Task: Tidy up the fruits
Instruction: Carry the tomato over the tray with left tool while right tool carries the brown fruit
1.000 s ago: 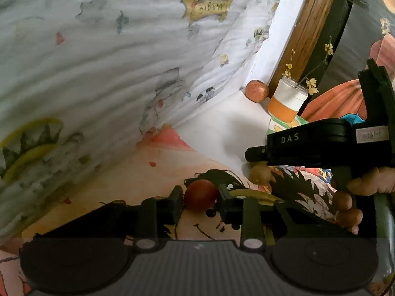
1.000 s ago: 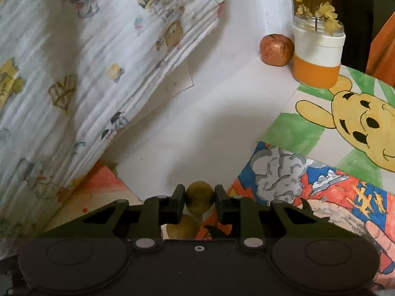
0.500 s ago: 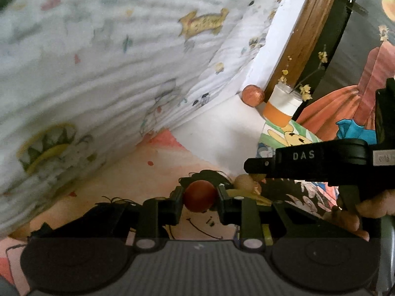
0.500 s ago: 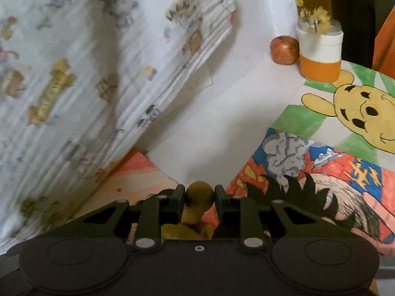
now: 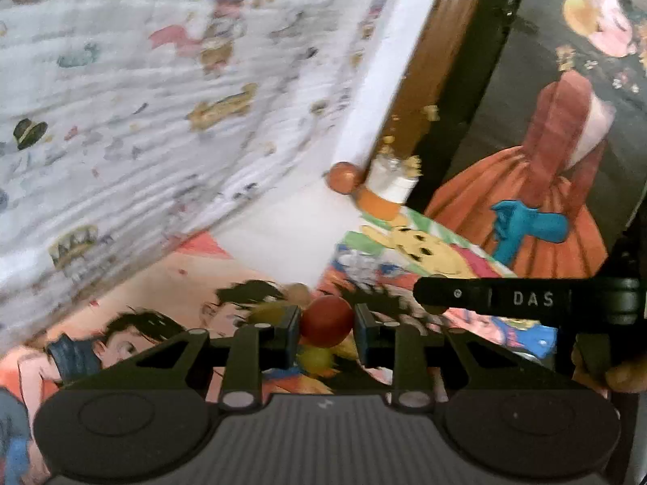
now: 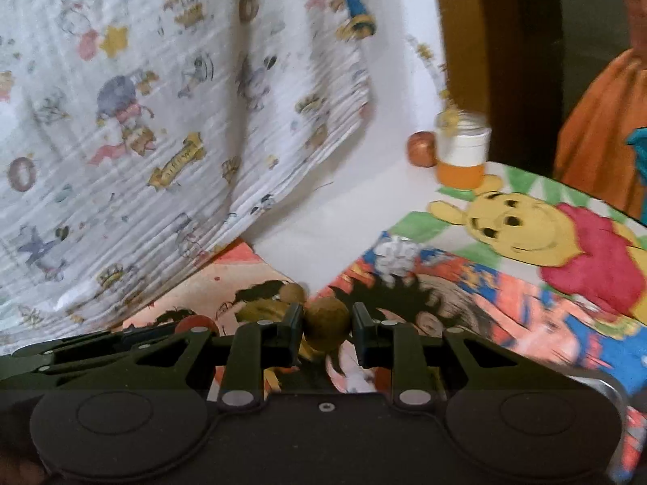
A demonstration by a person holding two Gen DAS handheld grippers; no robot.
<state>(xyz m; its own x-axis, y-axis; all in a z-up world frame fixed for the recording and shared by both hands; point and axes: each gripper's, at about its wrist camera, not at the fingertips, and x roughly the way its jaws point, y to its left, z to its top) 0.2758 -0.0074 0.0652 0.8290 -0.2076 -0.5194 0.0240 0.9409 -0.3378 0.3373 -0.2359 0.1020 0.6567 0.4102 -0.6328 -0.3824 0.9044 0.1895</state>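
My left gripper [image 5: 326, 325] is shut on a small red fruit [image 5: 326, 320], held above the cartoon-printed table cover. My right gripper [image 6: 326, 325] is shut on a brown-green round fruit [image 6: 326, 322]. Below both lie a small brown fruit [image 6: 292, 292], a yellow-green fruit [image 6: 259, 310] and a yellow fruit [image 5: 315, 357]. In the right wrist view the left gripper with its red fruit [image 6: 197, 324] is at the lower left. In the left wrist view the right gripper's body [image 5: 525, 298] is on the right. A red apple [image 6: 421, 148] sits far back by the wall.
A white and orange jar with yellow flowers [image 6: 463, 152] stands beside the apple. A patterned white cloth [image 6: 161, 121] hangs on the left. A Winnie the Pooh drawing [image 6: 517, 230] covers the table at the right. A wooden frame [image 5: 436, 60] rises behind.
Both grippers have risen and pulled back with their fruits, so more of the table shows. The loose fruits now lie farther below them.
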